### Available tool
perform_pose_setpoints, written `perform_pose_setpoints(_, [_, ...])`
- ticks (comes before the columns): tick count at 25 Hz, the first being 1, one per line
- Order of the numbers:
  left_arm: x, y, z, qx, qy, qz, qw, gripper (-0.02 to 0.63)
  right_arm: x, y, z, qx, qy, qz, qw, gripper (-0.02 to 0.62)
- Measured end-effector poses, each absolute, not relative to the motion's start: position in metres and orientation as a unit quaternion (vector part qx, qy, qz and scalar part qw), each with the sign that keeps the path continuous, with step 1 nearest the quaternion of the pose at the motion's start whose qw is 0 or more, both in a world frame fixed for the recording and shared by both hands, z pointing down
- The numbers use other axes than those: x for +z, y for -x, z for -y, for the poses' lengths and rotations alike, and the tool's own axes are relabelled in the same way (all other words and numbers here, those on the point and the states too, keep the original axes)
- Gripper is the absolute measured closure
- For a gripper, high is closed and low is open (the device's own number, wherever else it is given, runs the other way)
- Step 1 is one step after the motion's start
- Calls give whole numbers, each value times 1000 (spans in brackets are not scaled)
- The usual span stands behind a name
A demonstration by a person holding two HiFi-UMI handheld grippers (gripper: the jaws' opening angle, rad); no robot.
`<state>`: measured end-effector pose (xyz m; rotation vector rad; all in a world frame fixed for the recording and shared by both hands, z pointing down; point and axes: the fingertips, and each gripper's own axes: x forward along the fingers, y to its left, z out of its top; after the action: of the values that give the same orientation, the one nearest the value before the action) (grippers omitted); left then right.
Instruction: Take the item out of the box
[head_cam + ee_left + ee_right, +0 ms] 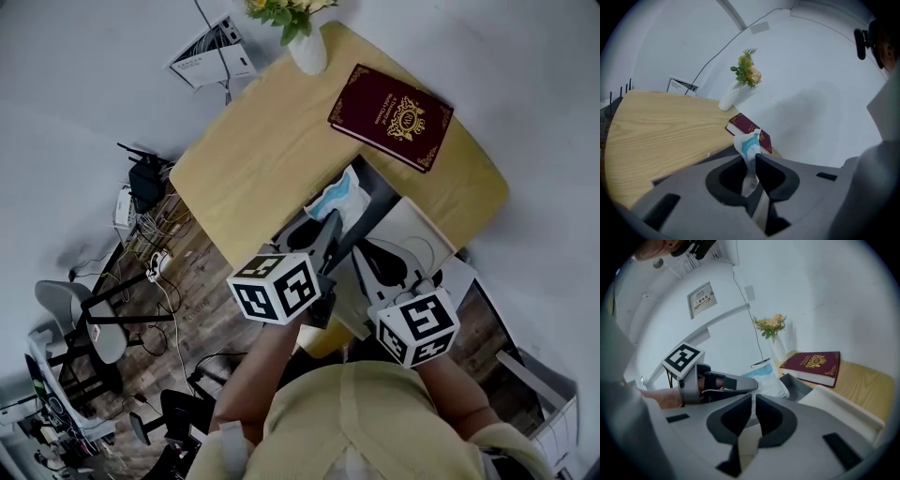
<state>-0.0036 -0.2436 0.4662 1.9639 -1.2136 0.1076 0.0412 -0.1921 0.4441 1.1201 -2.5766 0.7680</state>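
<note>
My left gripper point(330, 227) point(752, 157) is shut on a crumpled white and blue packet point(337, 192) point(749, 144), which sticks up from between its jaws. The packet point(766, 378) hangs just above the open box point(417, 230) point(834, 404), a white carton with a grey inside at the table's near right edge. My right gripper point(372, 261) point(753, 397) hovers over the box beside the left one. Its jaws stand almost together with only a thin slit, and I see nothing between them. The left gripper's marker cube point(683, 357) and the hand holding it show in the right gripper view.
A maroon book point(391, 115) point(747, 129) point(813, 364) lies on the wooden table point(272, 159) beyond the box. A white vase of flowers point(307, 47) point(731, 96) stands at the far edge by the wall. Chairs and cables point(141, 281) crowd the floor to the left.
</note>
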Motion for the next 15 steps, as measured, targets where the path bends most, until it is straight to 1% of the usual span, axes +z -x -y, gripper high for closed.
perform_pose_setpoints(8, [443,21,231,14,-788,488,375,535,432,-30,182,243,-393,879,118,563])
perform_pose_setpoints(15, [432,39,214,11,-796,489,356,537,422,-22,177,232,-406,876,118,563])
